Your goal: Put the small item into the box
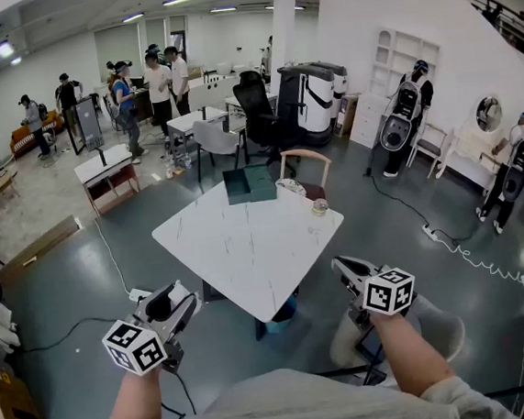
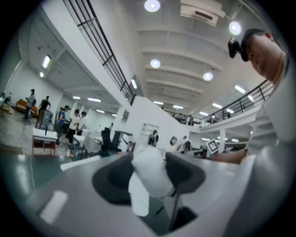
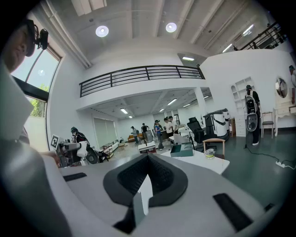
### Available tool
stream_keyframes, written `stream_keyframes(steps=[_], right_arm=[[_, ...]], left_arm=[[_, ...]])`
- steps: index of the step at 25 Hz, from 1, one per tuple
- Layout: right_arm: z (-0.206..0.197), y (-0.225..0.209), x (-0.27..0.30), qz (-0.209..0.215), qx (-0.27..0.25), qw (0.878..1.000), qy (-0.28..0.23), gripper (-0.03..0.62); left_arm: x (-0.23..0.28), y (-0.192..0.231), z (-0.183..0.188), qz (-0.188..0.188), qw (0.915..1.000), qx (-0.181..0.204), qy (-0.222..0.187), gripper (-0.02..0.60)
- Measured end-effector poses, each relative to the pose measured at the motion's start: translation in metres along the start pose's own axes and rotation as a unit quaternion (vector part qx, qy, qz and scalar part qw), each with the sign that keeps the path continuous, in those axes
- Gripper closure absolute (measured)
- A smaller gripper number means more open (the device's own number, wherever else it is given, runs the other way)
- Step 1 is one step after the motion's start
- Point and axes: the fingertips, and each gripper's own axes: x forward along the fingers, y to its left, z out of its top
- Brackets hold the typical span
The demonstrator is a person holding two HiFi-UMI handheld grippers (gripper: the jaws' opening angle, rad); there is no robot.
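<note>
Found left tongs (image 1: 180, 299) released: jaws well apart, nothing between them, only floor (image 1: 83, 267) showing through the gap

Found right tongs (image 1: 341, 265) clenched: jaws together, gripping nothing

Noted both held in the air short of the counter (image 1: 238, 252), left tongs off its near-left edge, right tongs off its near-right edge, touching neither it nor anything on it. Saw a marker cube (image 1: 388, 291) on each, at the end nearer the person

Located box (image 1: 249, 185), dark green, at the counter's far corner: ahead of both tongs, about midway between their lines, well apart from each

Located item (image 1: 320, 208), small and round with a yellowish band, on the counter's right corner: ahead of right tongs, nearer to them than to left tongs, well apart from both. Sits outside box, off to its right as seen from the tongs, with bare counter between

Spotted a clear thing (image 1: 289, 187) between box and item; could not tell what

Beyond the counter from the tongs: a chair (image 1: 305, 158) with a curved wooden back, just past item

Farther off, ahead-left of left tongs: people (image 1: 153, 85) standing among desks
</note>
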Motion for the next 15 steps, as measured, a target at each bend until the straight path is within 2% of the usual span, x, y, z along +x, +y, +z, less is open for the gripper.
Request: stream_keyframes(steps=[15], right_arm=[[0.001,-0.031,-0.017,0.028,0.015,0.999,0.008,0.587]], left_arm=[[0.036,-0.04,-0.004,0.002,1.0,0.002,0.002,0.36]])
